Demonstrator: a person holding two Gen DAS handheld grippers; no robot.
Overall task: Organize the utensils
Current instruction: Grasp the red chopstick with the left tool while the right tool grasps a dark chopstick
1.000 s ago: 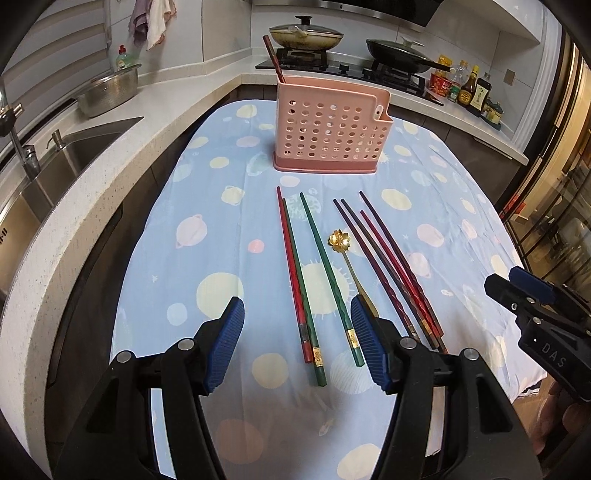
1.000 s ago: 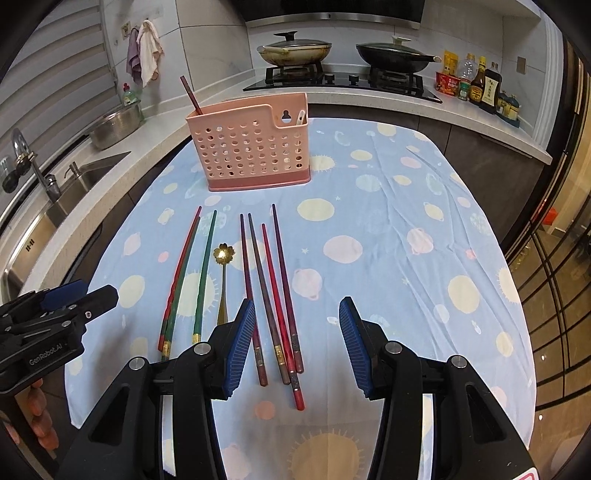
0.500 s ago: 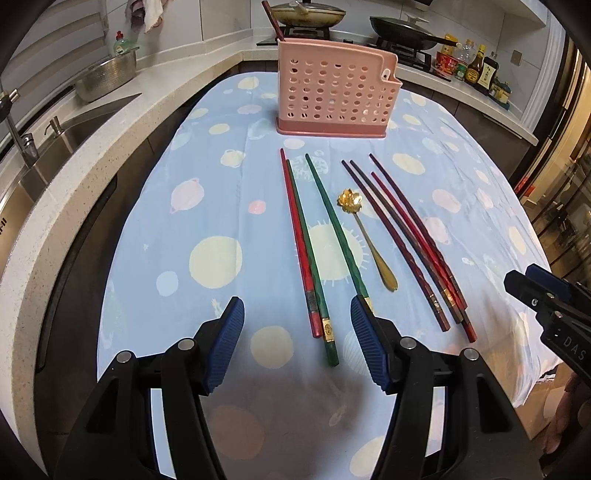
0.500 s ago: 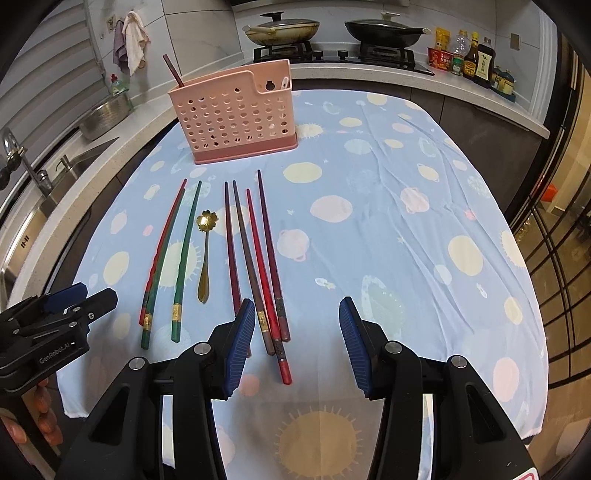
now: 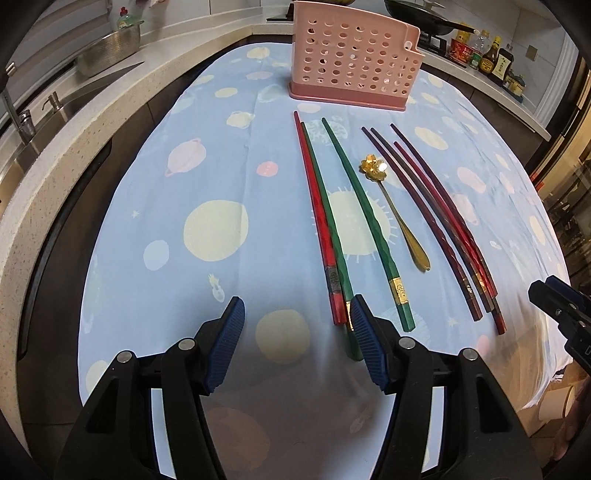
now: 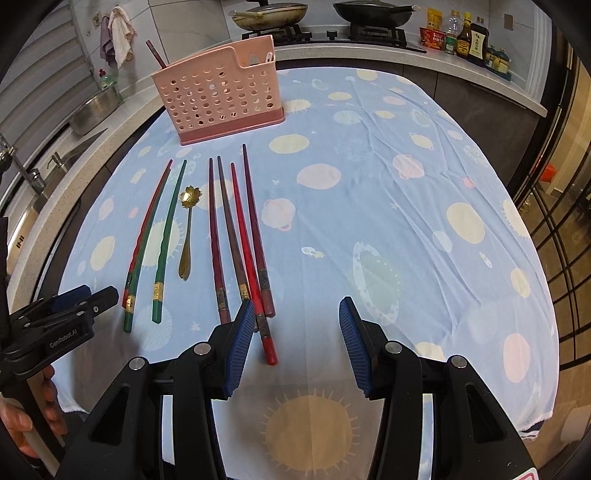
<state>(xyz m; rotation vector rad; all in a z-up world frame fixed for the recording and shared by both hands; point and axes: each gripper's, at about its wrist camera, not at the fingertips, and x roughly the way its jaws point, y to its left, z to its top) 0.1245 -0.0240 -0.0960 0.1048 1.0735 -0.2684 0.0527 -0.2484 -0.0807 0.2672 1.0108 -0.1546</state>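
Note:
Several chopsticks lie side by side on the blue spotted tablecloth (image 5: pixel 207 155): a red one (image 5: pixel 317 218), two green ones (image 5: pixel 364 214) and a dark red and purple group (image 5: pixel 436 221). A gold flower-headed spoon (image 5: pixel 395 210) lies between the green and dark ones. Behind them stands a pink perforated holder (image 6: pixel 218 99) with one dark chopstick (image 6: pixel 155 53) in it. My left gripper (image 5: pixel 295 310) is open just above the cloth, its right finger covering a green chopstick's end. My right gripper (image 6: pixel 297 306) is open, its left finger over the dark chopsticks' (image 6: pixel 236 236) near ends.
A counter with a sink (image 5: pixel 22 147) and a steel bowl (image 5: pixel 110 51) runs along the left. A stove with two pans (image 6: pixel 269 14) and sauce bottles (image 6: pixel 461 37) line the back. The cloth's near edge hangs off the table. A hand (image 6: pixel 22 424) holds the left gripper's handle.
Both grippers have sunk toward the table and tipped further down, so the chopsticks' near ends now sit by the fingertips. The utensils have not moved and nothing has been gripped.

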